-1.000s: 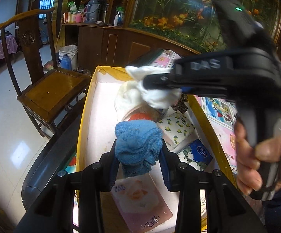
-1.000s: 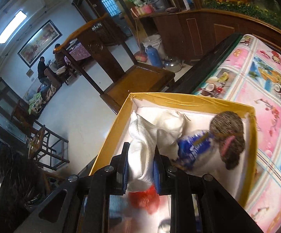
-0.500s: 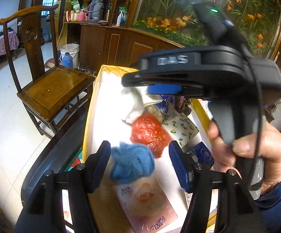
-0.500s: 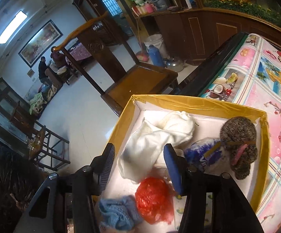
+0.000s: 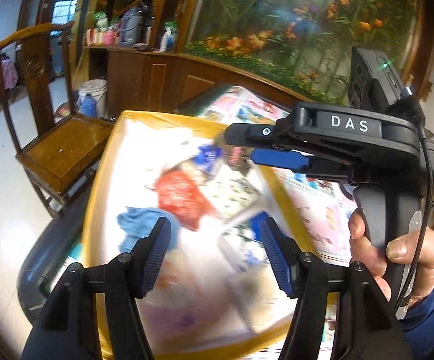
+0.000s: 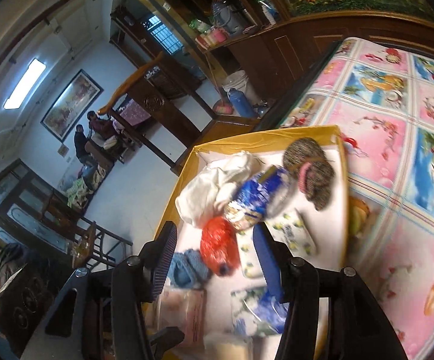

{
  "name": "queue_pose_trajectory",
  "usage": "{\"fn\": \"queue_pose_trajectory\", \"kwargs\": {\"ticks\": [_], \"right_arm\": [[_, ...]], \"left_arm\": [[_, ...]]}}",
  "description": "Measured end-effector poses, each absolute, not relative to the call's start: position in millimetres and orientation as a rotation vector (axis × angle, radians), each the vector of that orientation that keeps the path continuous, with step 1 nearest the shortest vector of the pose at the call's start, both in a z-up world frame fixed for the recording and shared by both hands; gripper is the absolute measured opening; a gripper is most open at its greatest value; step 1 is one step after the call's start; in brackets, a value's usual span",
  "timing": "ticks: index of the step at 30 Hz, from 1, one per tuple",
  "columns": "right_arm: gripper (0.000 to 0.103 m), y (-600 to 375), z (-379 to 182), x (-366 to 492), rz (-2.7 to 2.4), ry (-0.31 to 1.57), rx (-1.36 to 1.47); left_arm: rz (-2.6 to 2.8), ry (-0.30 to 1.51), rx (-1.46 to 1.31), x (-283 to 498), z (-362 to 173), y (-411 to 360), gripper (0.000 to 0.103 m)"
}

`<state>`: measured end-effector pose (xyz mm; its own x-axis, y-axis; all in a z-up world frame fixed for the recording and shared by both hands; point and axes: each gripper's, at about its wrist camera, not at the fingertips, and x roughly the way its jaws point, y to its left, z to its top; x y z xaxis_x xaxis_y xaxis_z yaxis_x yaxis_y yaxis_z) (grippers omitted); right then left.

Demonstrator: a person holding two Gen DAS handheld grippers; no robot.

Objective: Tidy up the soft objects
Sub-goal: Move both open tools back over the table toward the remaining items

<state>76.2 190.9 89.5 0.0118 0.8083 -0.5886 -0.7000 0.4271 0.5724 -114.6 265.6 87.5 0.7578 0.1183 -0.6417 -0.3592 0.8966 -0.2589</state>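
Note:
A yellow-rimmed box (image 5: 97, 186) holds soft things: a blue cloth (image 5: 139, 225), a red mesh bundle (image 5: 181, 198), a white cloth (image 6: 217, 180), a blue packet (image 6: 258, 198), a brown woolly item (image 6: 309, 177) and tissue packs (image 6: 294, 234). My left gripper (image 5: 214, 255) is open and empty above the box's near end. My right gripper (image 6: 214, 258) is open and empty above the box; it also shows in the left wrist view (image 5: 279, 150), raised over the box's right side. The box contents are blurred.
The box (image 6: 344, 180) sits on a table with a pink and blue picture cloth (image 6: 396, 138). A wooden chair (image 5: 55, 147) stands left of the table. A dark wooden cabinet (image 5: 163, 81) and a white bucket (image 5: 92, 90) stand behind.
My left gripper let go of the blue cloth and my right gripper let go of the white cloth. Both now lie in the box, and both grippers have pulled back and up.

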Motion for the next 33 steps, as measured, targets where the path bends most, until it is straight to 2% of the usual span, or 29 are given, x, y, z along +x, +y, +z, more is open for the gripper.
{"fn": "queue_pose_trajectory", "kwargs": {"ticks": [8, 10, 16, 21, 27, 31, 33], "right_arm": [[0.06, 84.5, 85.2, 84.1, 1.131, 0.991, 0.241], [0.061, 54.2, 82.5, 88.9, 1.104, 0.978, 0.266], [0.068, -55.7, 74.7, 110.1, 0.903, 0.901, 0.239], [0.072, -130.5, 60.0, 148.5, 0.766, 0.89, 0.264], [0.073, -150.3, 34.9, 171.2, 0.77, 1.003, 0.265], [0.079, -142.1, 29.6, 151.6, 0.896, 1.148, 0.269], [0.081, -137.8, 35.2, 135.0, 0.948, 1.148, 0.229]], "left_arm": [[0.148, 0.666, -0.305, -102.0, 88.5, 197.5, 0.063], [0.107, 0.67, -0.284, -97.7, 85.9, 176.9, 0.066], [-0.035, 0.724, -0.181, -75.6, 59.0, 100.4, 0.067], [-0.079, 0.765, -0.127, -63.1, 40.3, 65.2, 0.067], [-0.078, 0.795, -0.143, -55.9, 30.3, 64.3, 0.067], [-0.09, 0.809, -0.157, -53.9, 28.2, 65.6, 0.067], [-0.099, 0.819, -0.152, -51.3, 26.9, 65.8, 0.067]]}}
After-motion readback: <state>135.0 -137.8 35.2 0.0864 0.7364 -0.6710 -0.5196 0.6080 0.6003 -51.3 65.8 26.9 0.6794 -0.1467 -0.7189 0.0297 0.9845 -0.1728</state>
